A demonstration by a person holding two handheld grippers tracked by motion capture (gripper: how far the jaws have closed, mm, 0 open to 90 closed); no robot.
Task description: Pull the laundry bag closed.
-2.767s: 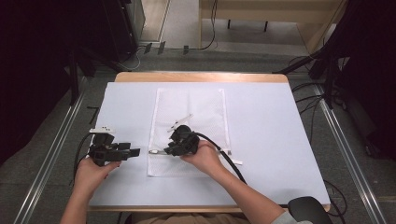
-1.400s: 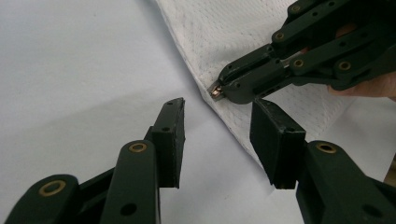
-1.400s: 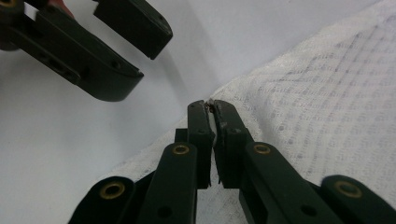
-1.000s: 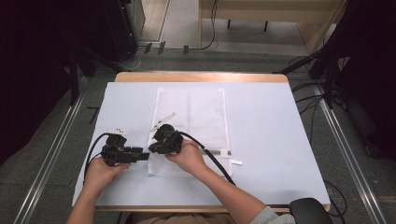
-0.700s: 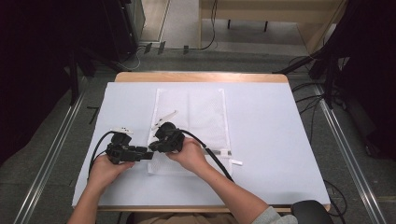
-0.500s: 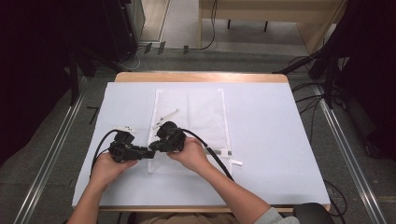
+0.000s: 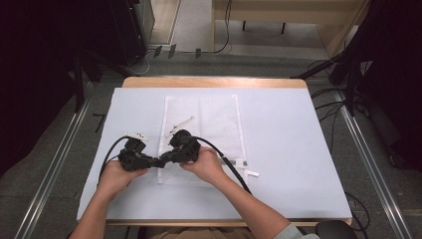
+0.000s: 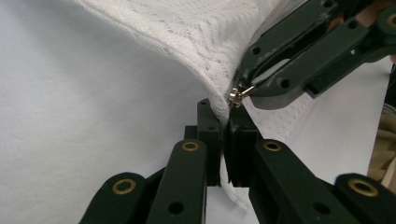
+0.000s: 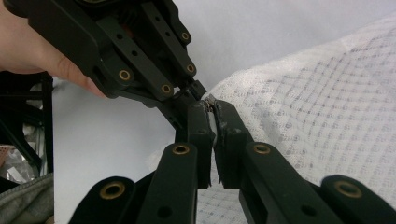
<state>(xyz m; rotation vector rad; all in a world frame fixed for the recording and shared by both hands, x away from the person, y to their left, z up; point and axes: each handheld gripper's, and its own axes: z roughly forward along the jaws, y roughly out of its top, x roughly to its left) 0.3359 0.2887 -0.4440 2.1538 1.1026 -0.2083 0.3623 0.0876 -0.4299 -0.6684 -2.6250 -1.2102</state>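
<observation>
- 1 white mesh bag [image 7: 201,134] is lying flat at the centre of the high view, on 1 pale sheet covering the table [image 7: 288,149]; its lower left corner is lifting where the 2 grippers are meeting.
- 1 left gripper [image 7: 158,162] is sitting at lower left of centre in the high view. Its jaws have just been closing, and in the left gripper view [image 8: 223,140] they are now pinching the bag's edge — white mesh is showing between the pads.
- 1 right gripper [image 7: 166,158] is lying just right of it, tip to tip with the left one. In the right gripper view [image 9: 212,128] its jaws are pressing together on the bag's edge at 1 small metal zipper pull [image 8: 236,95], which the left gripper view shows at upper right of centre.
- 2 hands are holding the tools, 1 each: the left hand [image 7: 117,174] at lower left, the right hand [image 7: 206,167] just right of centre.
- 2 black cables are trailing — 1 looping left of the left gripper, 1 running down to the right over the sheet.
- 2 small white tags [image 7: 246,168] are lying on the sheet right of the bag's lower edge.
</observation>
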